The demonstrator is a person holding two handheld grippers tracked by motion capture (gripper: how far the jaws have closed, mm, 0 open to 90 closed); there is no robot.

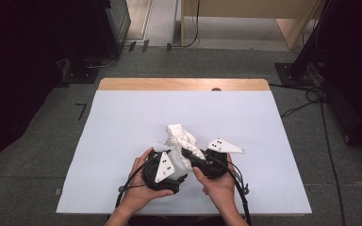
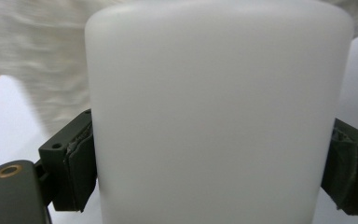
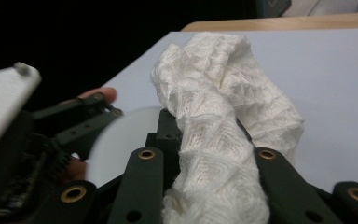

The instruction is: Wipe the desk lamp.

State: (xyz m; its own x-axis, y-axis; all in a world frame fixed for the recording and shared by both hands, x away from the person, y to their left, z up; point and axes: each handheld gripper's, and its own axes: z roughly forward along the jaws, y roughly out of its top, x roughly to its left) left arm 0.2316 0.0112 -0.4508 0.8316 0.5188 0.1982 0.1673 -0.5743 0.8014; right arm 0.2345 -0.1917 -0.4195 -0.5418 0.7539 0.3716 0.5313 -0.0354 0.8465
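A white translucent plastic bottle [image 2: 214, 93] stands between the pads [image 2: 81, 168] of my left gripper [image 2: 209, 177], which press on both its sides. From above, the bottle [image 1: 178, 161] sits low between both hands, with the left gripper [image 1: 173, 165] shut on it. A white net-like knitted sleeve [image 3: 219, 107] runs up between the jaws of my right gripper [image 3: 214, 172], which is shut on it. The sleeve [image 1: 181, 135] bunches up on the table just beyond the bottle, and the right gripper [image 1: 191, 155] comes in from the right. The bottle's pale round end [image 3: 121, 140] shows left of the sleeve.
A white sheet [image 1: 122, 117] covers the table, with a wooden strip [image 1: 184, 84] bare along the far edge. Cables [image 1: 306, 101] lie on the floor to the right. Dark equipment [image 1: 99, 28] stands at the far left and a pale wooden desk [image 1: 245, 14] behind.
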